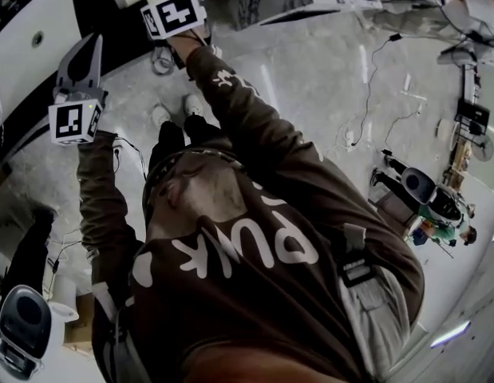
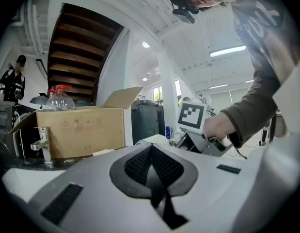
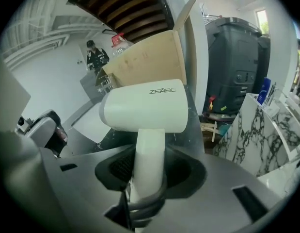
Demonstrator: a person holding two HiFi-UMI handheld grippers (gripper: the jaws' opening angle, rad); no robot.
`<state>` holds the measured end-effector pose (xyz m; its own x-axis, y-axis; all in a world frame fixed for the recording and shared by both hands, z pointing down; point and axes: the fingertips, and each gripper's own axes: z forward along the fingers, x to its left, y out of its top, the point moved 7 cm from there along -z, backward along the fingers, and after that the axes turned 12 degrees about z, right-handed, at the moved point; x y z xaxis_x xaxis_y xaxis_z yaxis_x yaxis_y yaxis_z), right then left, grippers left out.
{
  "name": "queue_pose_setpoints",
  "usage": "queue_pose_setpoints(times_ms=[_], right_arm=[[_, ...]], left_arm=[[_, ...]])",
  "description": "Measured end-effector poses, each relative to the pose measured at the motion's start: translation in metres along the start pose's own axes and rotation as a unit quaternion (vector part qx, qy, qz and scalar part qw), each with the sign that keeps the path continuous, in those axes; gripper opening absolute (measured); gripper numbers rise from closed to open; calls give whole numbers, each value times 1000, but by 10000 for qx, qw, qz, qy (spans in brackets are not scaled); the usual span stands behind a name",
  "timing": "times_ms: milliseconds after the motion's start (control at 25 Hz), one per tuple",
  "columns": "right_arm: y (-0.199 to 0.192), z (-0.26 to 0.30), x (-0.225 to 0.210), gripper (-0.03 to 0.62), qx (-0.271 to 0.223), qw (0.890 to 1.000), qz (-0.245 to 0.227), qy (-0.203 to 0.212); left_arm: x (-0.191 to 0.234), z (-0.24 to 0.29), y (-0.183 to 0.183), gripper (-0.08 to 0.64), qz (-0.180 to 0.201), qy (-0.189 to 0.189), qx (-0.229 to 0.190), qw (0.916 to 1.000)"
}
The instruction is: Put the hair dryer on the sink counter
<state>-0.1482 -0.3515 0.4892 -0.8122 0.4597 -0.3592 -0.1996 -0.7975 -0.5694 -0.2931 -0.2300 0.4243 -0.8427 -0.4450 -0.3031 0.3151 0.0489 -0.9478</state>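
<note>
Right gripper (image 3: pixel 142 178): clamped on white plastic hair dryer (image 3: pixel 145 106) by its handle.
Left gripper (image 2: pixel 152 176): closed, empty.
Progress: dryer lifted, not yet set on white sink counter (image 1: pixel 19 58).

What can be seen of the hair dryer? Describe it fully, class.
The hair dryer is cream-white, smooth plastic by its look: a short barrel lying level with grey lettering on its side, and a straight handle set between the jaws of the right gripper, which clamp it. A dark cord loops round the handle's base.

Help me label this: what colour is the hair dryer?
Off-white; the hair dryer shows best in the right gripper view.
</note>
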Motion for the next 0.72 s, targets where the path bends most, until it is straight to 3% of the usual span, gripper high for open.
queue_pose_setpoints(times_ms=[280, 720], right_arm=[[3, 29, -5, 166, 557, 9981, 92, -255], [3, 53, -14, 172, 983, 9941, 161, -419]], left_arm=[[4, 7, 0, -3, -70, -33, -41, 10000], [7, 15, -1, -3, -157, -67, -94, 9998]])
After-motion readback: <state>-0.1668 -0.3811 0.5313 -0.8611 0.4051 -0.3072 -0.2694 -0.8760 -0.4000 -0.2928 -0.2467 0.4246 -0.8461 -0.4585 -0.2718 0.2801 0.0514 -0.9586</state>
